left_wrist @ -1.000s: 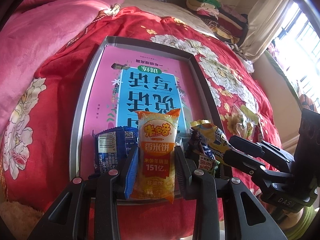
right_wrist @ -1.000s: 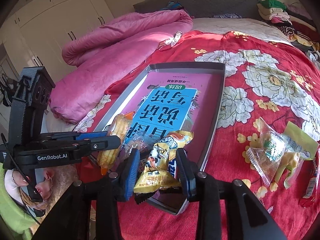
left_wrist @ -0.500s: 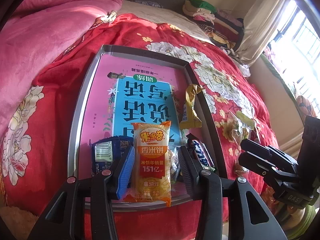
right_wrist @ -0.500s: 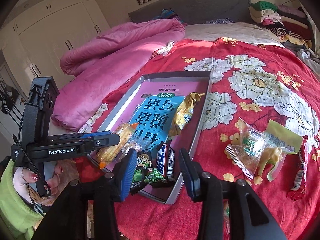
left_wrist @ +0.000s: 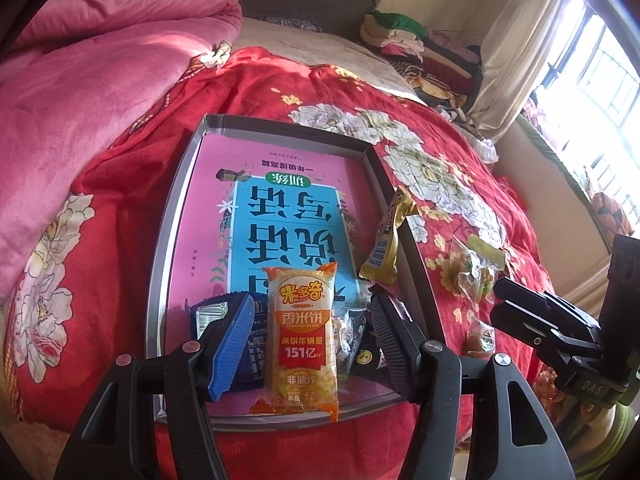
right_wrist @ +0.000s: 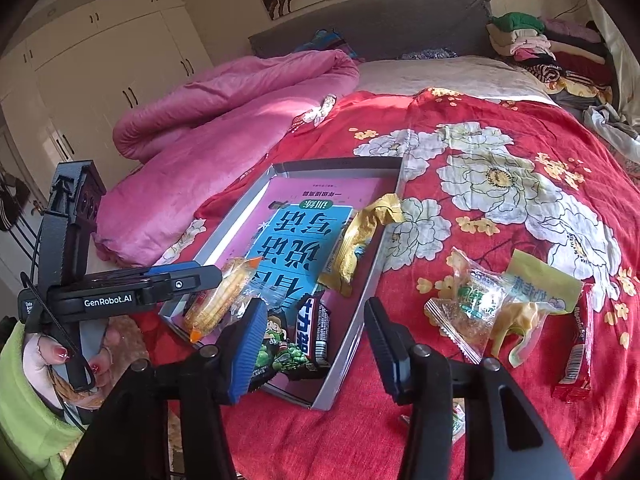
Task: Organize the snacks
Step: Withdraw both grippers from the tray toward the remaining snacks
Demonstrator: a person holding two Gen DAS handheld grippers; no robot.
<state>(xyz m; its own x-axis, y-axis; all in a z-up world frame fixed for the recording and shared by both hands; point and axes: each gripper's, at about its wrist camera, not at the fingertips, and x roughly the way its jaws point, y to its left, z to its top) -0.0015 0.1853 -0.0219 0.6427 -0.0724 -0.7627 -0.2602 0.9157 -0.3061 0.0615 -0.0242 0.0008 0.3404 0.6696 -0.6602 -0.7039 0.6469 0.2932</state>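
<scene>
L hand-held gripper, jaws just opening, straddles w/o pinching the orange rice-cracker packet lying lengthwise in the grey cardboard tray; R hand-held gripper (empty, also opening) is nearer the loose clear-wrapped sweets on the bed, to its right.

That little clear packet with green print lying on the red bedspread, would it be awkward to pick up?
Probably light and floppy: the clear packet looks like thin crinkled film. Likely slippery, since it glints. It overlaps the yellow packet, which may shift too.
</scene>
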